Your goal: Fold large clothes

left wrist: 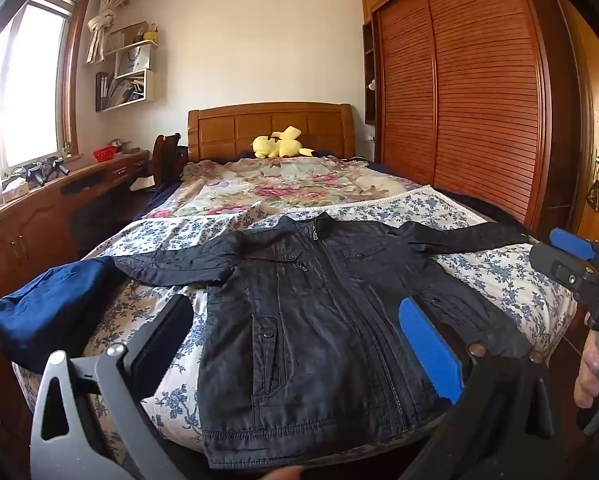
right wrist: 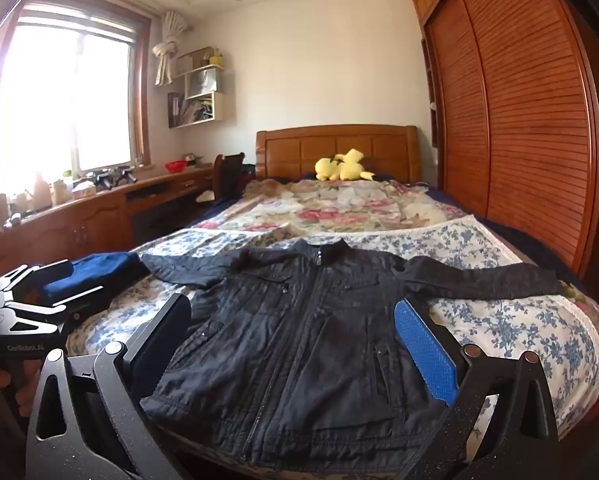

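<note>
dark navy zipped jacket (left wrist: 319, 332) lies flat, sleeves spread, on the floral-quilted bed (left wrist: 499, 272). left gripper (left wrist: 299, 344) and right gripper (right wrist: 295, 340) hover with fingers wide apart, empty. risk: slick fabric slips or bunches; sleeve may catch the folded blue cloth (left wrist: 47, 312) beside it.

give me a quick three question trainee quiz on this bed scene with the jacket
1. True or false: the dark jacket lies spread flat, zipped, sleeves out to the sides.
2. What lies by the jacket's sleeve at the bed's window side? A) blue folded garment B) red towel C) white pillow
3. Fill in: both tongs, left and right, are ____ and hold nothing.

Key: 1 true. 2 A, the blue garment. 3 open.
</note>
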A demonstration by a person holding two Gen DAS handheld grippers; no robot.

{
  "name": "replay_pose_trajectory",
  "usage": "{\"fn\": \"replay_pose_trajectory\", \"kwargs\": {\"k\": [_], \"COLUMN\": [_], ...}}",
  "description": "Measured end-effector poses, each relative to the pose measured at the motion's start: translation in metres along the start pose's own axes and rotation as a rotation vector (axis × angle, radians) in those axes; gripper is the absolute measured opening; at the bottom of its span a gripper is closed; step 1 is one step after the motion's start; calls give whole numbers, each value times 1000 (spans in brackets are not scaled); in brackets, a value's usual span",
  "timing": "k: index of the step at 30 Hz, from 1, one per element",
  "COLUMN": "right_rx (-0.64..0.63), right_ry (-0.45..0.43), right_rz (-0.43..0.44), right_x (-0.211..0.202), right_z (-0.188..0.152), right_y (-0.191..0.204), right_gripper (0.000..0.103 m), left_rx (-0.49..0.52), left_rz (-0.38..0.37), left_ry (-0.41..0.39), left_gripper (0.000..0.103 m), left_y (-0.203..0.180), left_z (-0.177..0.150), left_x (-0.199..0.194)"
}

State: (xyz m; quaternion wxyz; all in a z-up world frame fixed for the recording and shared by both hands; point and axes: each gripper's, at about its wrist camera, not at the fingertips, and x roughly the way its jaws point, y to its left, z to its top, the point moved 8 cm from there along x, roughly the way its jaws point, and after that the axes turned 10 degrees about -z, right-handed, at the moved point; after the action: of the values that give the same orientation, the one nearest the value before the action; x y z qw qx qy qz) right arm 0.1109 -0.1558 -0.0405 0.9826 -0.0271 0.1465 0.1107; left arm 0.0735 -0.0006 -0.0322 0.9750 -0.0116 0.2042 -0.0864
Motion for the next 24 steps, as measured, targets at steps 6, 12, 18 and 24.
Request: {"fn": "replay_pose_trajectory", "kwargs": {"k": [6, 12, 18, 24], "right_rx": [17, 14, 12, 14], "right_ry": [21, 20, 20, 17], "right_rz": [7, 9, 12, 14], "right_x": [-1, -1, 2, -3], "right_z": [-1, -1, -2, -1], "right_y": [0, 3, 4, -2], "right_gripper": [103, 103, 103, 103], "left_rx": [-24, -29, -30, -28], "left_rz": [-16, -16, -12, -12], "left_ry": [-11, -15, -19, -22], "left_gripper": [103, 103, 103, 103], "left_y": [1, 3, 3, 0], "left_z": [1, 0, 0, 4], "left_x": [-2, -3, -6, -8]}}
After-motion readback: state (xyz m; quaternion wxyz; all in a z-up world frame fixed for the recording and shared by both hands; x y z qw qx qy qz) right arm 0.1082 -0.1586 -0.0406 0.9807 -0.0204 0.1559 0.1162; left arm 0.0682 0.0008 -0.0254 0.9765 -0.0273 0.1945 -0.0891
